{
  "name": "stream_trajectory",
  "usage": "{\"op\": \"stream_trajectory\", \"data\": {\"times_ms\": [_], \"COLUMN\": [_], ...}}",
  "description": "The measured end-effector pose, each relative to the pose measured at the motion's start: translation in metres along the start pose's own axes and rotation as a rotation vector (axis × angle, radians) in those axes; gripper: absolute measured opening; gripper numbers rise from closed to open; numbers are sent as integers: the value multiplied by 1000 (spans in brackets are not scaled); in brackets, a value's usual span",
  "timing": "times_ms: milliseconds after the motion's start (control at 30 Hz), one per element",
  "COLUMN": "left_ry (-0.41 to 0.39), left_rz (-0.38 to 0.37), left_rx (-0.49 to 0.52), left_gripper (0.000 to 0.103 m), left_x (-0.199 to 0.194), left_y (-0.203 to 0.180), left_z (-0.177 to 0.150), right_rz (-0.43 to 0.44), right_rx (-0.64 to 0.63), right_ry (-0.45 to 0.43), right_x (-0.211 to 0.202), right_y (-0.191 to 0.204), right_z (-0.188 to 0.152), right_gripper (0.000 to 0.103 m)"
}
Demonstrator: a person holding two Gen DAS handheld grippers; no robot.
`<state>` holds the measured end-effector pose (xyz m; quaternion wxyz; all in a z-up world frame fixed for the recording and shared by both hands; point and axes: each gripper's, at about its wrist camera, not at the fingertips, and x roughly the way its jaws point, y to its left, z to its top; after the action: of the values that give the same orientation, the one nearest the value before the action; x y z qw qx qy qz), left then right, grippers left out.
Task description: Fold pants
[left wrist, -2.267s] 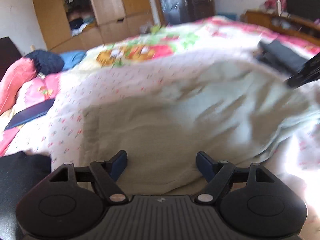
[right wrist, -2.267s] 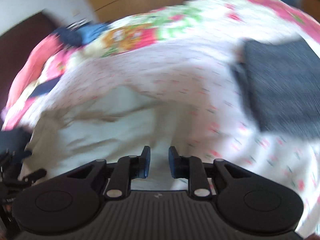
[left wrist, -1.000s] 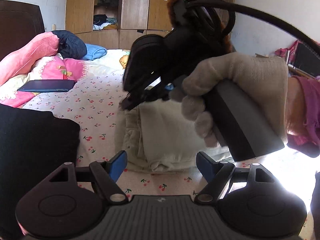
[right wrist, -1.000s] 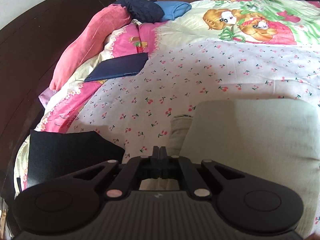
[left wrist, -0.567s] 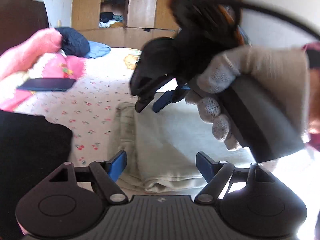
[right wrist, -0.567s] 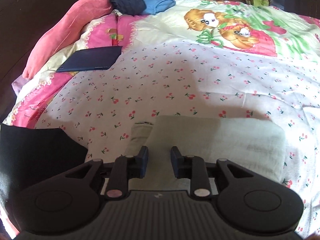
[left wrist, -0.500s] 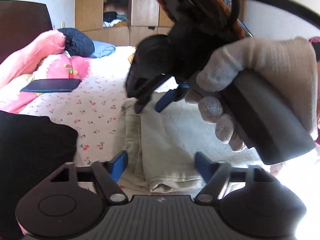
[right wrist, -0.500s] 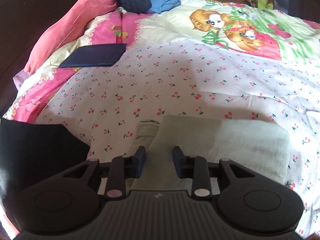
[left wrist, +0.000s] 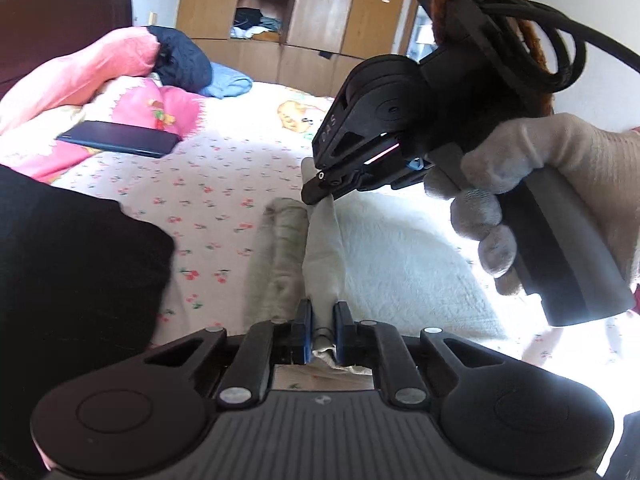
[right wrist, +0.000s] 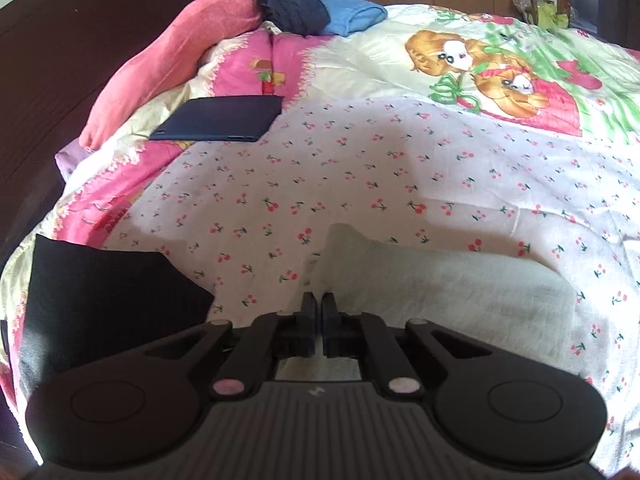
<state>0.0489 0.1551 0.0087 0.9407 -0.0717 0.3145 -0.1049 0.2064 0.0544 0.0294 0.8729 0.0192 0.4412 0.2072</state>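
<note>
A home bedroom: a bed [right wrist: 400, 168] with cherry-print and cartoon bedding lies ahead of the tool, pink pillow [right wrist: 168, 52] ahead-left, wooden wardrobe [left wrist: 320, 12] with clothes beyond the bed.

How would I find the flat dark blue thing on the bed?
Start at the long pink pillow by the dark headboard. Just below it, on the pink edge of the quilt, lies the flat dark blue tablet. Unlike the soft clothes nearby, it is thin, stiff and rectangular.
</note>
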Motion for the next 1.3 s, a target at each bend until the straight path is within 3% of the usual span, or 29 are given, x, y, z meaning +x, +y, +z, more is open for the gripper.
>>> {"op": "stream_trajectory", "data": {"times_ms": [167,267,367,467,567,667,733,833,1000,1233,1300], "left_ry": [113,77,33,-15,-37,67,146,121,101,228,211], "left_rz": [26,48,111,148,135,129,153,153,206,211,233], "left_rx": [-35,-16,31,45,42,71,90,116,172,141,147], "left_gripper": [31,36,36,37,40,41,41,44,49,57,57], "left_x": [20,5,-9,-17,-5,36,50,35,35,44,37], "left_y": [17,16,14,13,6,0,-3,-11,-20,-27,-29], "left_z": [-9,-9,-5,3,12,11,6,4,-3,-1,-1], "right_rz": [-4,26,40,-28,-108,-126,-127,-115,-143,-122,-104], "right_rx": [2,-9,-26,-71,-103,-117,-134,-159,-159,-39,-23], "right_ry": [94,59,-32,-89,-33,13,-14,-59,-54,29,-31], "right_x": [52,33,-5,-22,1,28,21,-4,-19,-22,-44], "right_y": [1,1,-4,-13,-23,-30,-28,-29,-41,-67,-66], "right_z": [-13,-13,-13,-16,-27,-41,-43,-46,-68,-96,-99], "right_gripper": [13,18,18,25,29,26,24,27,27,26,25]}}
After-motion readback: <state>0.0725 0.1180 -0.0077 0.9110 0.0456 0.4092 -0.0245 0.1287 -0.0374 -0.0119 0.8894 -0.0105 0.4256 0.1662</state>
